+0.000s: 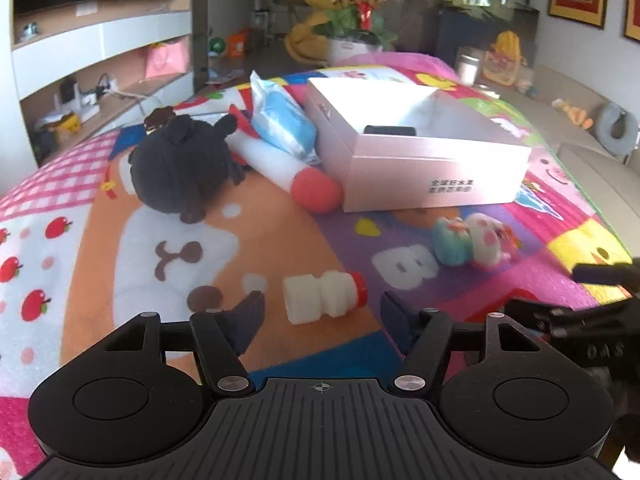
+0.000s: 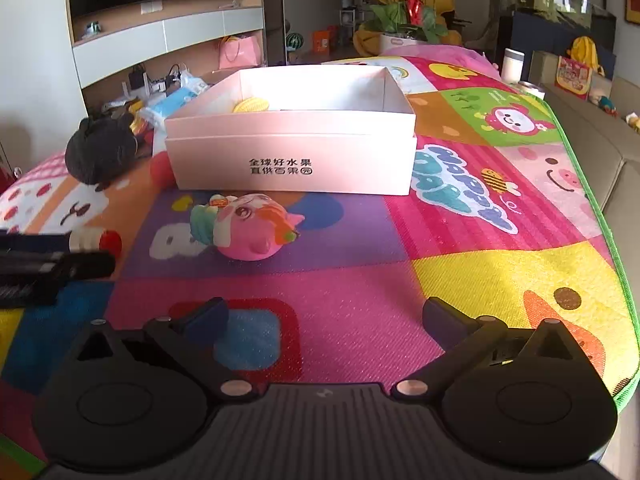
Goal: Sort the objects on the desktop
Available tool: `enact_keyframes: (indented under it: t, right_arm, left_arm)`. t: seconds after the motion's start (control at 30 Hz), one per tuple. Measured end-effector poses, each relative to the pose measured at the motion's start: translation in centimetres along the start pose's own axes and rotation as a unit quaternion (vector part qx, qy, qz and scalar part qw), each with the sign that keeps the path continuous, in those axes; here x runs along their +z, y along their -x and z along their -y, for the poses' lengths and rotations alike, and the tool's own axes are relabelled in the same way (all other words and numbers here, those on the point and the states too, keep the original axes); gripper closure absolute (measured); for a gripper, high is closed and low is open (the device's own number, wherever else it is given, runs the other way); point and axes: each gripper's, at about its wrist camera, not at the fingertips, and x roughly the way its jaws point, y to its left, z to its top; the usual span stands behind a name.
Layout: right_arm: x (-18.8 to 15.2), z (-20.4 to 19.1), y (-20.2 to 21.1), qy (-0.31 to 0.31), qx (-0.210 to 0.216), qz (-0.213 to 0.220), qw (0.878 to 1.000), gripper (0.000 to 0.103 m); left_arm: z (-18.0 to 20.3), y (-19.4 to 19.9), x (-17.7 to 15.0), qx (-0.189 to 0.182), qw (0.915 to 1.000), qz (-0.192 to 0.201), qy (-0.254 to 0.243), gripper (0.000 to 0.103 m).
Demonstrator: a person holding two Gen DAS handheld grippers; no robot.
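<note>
A small white bottle with a red cap (image 1: 326, 298) lies on its side on the colourful mat, just ahead of my left gripper (image 1: 323, 310). The jaws stand apart on either side of it and the pads do not press it. A pink and teal squishy toy (image 2: 248, 228) lies in front of the pale pink box (image 2: 292, 148). My right gripper (image 2: 326, 312) hovers open and empty over the mat, short of that toy. The box holds a yellow thing (image 2: 250, 105) and a black thing (image 1: 390, 130).
Left of the box (image 1: 420, 168) lie a black plush (image 1: 184, 168), a white stick with a red ball end (image 1: 288, 168) and a blue wipes pack (image 1: 280, 120). The mat's green edge (image 2: 600, 216) runs along the right, beside a sofa. Potted flowers (image 2: 408, 0) stand behind.
</note>
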Motion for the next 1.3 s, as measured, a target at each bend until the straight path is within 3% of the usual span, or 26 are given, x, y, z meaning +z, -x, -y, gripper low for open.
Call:
enact_keyframes:
  t: [0.03, 0.13, 0.33, 0.53, 0.77, 0.87, 0.9, 1.1, 1.3]
  right_arm:
    - [0.0, 0.0, 0.0, -0.001, -0.001, -0.001, 1.0, 0.0]
    - [0.1, -0.2, 0.0, -0.002, -0.005, -0.004, 1.0, 0.0]
    - [0.5, -0.4, 0.0, 0.003, 0.004, -0.006, 1.0, 0.0]
    - [2.4, -3.4, 0.6, 0.035, 0.035, 0.05, 0.998, 0.004]
    - [4.5, -5.3, -2.8, 0.006, 0.022, 0.025, 0.999, 0.006]
    - [4.6, -5.6, -3.3, 0.023, 0.006, 0.01, 1.0, 0.03]
    - [4.6, -5.5, -3.3, 0.025, 0.009, 0.004, 1.0, 0.03]
    - [4.0, -4.0, -0.1, 0.045, 0.041, -0.006, 0.998, 0.033]
    - [3.8, -1.3, 4.8, 0.055, 0.075, -0.006, 0.996, 0.033]
  left_arm:
    - [0.1, -0.2, 0.1, -0.001, 1.0, -0.001, 0.0, 0.036]
    - [0.5, -0.4, 0.3, -0.001, 0.9999, 0.008, -0.01, 0.053]
    - [-0.3, 0.5, -0.2, 0.002, 0.9997, 0.021, -0.016, 0.053]
    - [-1.9, 1.7, -1.2, -0.001, 0.9998, 0.019, 0.001, 0.053]
    - [-2.8, 2.4, -1.9, -0.004, 0.9997, 0.021, 0.012, 0.053]
    - [-3.0, 2.5, -1.9, -0.005, 0.9996, 0.023, 0.015, 0.053]
    - [-3.0, 2.5, -2.0, -0.006, 0.9996, 0.023, 0.016, 0.053]
    - [-2.4, 3.1, -2.1, -0.019, 0.9996, 0.02, 0.0, 0.053]
    - [-0.6, 3.8, -0.9, -0.065, 0.9973, 0.024, -0.026, 0.053]
